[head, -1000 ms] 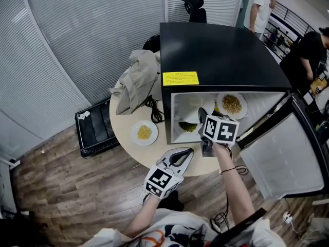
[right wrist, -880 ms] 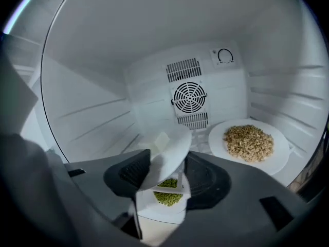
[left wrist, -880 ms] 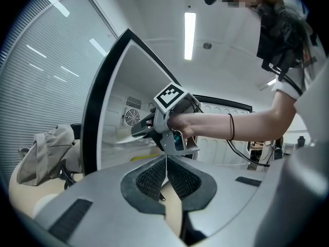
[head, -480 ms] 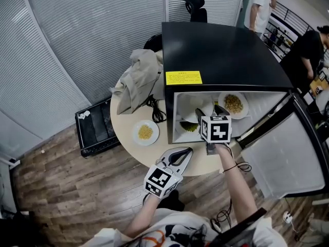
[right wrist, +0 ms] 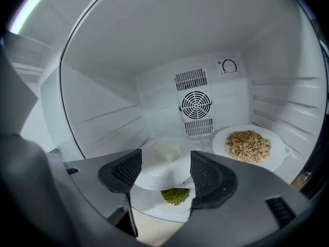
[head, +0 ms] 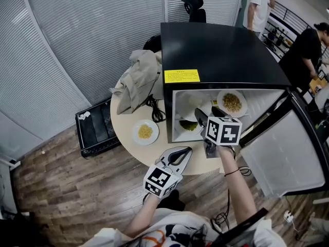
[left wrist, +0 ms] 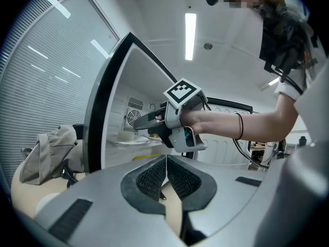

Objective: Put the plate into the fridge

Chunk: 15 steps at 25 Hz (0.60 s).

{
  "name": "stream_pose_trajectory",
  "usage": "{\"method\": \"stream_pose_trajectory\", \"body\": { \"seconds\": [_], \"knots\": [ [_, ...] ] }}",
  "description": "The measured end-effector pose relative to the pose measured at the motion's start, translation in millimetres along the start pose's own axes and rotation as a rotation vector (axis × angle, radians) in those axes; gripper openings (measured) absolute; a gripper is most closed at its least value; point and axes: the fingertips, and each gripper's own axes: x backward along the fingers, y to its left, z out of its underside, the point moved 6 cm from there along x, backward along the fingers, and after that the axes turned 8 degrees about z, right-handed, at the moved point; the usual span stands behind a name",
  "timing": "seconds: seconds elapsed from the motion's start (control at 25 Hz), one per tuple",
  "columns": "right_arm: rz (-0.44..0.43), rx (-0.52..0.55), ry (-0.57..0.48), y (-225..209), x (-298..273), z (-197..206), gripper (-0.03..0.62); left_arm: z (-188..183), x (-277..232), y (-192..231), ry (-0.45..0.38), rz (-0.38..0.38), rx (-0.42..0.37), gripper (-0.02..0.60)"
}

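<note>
The black fridge [head: 221, 50] stands open on the round table [head: 123, 130]. Inside, a white plate with a pale white block [right wrist: 164, 161] rests on the upper shelf. Under it lies a plate of green food [right wrist: 175, 195], and a plate of brown grains [right wrist: 249, 145] sits at the right. My right gripper [right wrist: 165, 171] is open at the fridge mouth, its pads apart just in front of the white-block plate and not touching it. My left gripper [head: 181, 152] hangs shut and empty over the table's near edge. A plate of yellow food [head: 145, 132] lies on the table.
The fridge door [head: 280, 153] swings wide to the right. A beige cloth bundle [head: 136, 78] and a black cable [head: 153, 109] lie left of the fridge. A black case [head: 95, 127] sits on the floor. People stand at the back right [head: 308, 50].
My right gripper's jaws have spread apart and let go of the white-block plate, then drawn back slightly toward me. The left gripper has stayed still.
</note>
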Motion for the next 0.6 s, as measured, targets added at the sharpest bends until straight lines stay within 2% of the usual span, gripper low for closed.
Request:
{"method": "stream_pose_trajectory", "body": {
  "seconds": [0.32, 0.48, 0.6],
  "knots": [
    [-0.093, -0.044, -0.046, 9.6, 36.6, 2.9, 0.299, -0.1, 3.5, -10.2, 0.0, -0.002, -0.002, 0.011],
    [-0.105, -0.092, -0.074, 6.0, 60.2, 12.3, 0.216, 0.4, 5.8, -19.5, 0.0, -0.007, -0.006, 0.011],
    [-0.107, -0.098, -0.07, 3.3, 74.6, 22.4, 0.186, -0.5, 7.1, -26.3, -0.002, -0.014, -0.012, 0.011]
  ]
}}
